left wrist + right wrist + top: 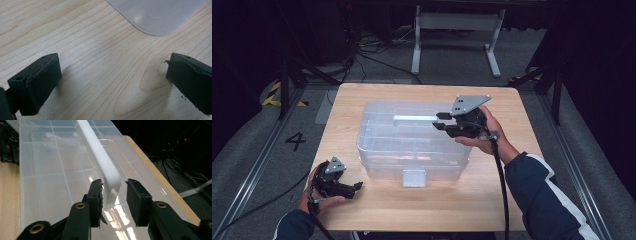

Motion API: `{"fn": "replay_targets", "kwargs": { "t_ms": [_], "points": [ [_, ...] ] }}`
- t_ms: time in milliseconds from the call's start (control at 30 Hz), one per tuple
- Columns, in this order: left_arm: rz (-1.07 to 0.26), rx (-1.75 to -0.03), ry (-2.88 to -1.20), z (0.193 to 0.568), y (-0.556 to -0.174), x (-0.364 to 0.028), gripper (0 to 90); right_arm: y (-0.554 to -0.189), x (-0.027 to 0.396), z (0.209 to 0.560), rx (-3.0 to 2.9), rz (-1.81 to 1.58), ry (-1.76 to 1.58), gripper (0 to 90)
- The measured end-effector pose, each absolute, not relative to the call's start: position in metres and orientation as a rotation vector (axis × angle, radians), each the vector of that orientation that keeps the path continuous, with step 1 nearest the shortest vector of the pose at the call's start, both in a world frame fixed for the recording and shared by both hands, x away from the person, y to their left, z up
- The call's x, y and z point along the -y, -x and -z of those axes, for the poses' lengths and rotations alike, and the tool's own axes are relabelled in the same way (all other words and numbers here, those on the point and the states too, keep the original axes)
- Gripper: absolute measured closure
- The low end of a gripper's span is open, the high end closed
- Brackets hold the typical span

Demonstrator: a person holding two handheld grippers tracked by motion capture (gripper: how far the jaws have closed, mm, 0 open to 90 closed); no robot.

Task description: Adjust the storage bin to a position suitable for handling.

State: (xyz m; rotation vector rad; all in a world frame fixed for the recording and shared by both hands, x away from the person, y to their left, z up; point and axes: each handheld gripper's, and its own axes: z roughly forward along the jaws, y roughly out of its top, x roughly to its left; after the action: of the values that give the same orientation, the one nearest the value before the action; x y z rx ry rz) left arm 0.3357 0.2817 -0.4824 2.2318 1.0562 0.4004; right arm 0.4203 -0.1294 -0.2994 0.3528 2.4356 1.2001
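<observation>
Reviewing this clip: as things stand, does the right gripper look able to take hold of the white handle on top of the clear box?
Probably yes. The right gripper already has the end of the white handle between its jaws on top of the clear box. A gap shows on one side, and nothing blocks the way.

In the high view the right gripper (443,121) covers the handle (414,118) end at the box's three o'clock side, so contact there cannot be told. The clear box (412,140) hides its compartments' contents behind glare. In the left gripper view the box corner (155,15) is cut off at twelve o'clock. In the right gripper view the handle's (105,167) far end runs out at twelve o'clock, and whether the pads (96,202) press it is unclear.
</observation>
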Motion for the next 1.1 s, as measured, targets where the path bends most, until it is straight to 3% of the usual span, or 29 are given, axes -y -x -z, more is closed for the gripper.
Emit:
{"fn": "replay_targets", "kwargs": {
  "t_ms": [167,267,533,1100],
  "points": [
    [-0.403,-1.060,-2.232,0.482,-0.336,-0.282,1.6,-0.421,0.125,0.300,-2.446,-1.197,-0.309,76.0],
    [-0.403,-1.074,-2.215,0.481,-0.336,-0.283,3.8,-0.422,0.123,0.300,-2.443,-1.190,-0.303,76.0],
    [-0.409,-1.042,-2.212,0.473,-0.331,-0.279,26.7,-0.424,0.121,0.295,-2.465,-1.163,-0.308,76.0],
    [-0.551,-0.963,-2.035,0.417,-0.319,-0.285,40.1,-0.436,0.119,0.281,-2.476,-1.150,-0.342,74.3]
  ]
}}
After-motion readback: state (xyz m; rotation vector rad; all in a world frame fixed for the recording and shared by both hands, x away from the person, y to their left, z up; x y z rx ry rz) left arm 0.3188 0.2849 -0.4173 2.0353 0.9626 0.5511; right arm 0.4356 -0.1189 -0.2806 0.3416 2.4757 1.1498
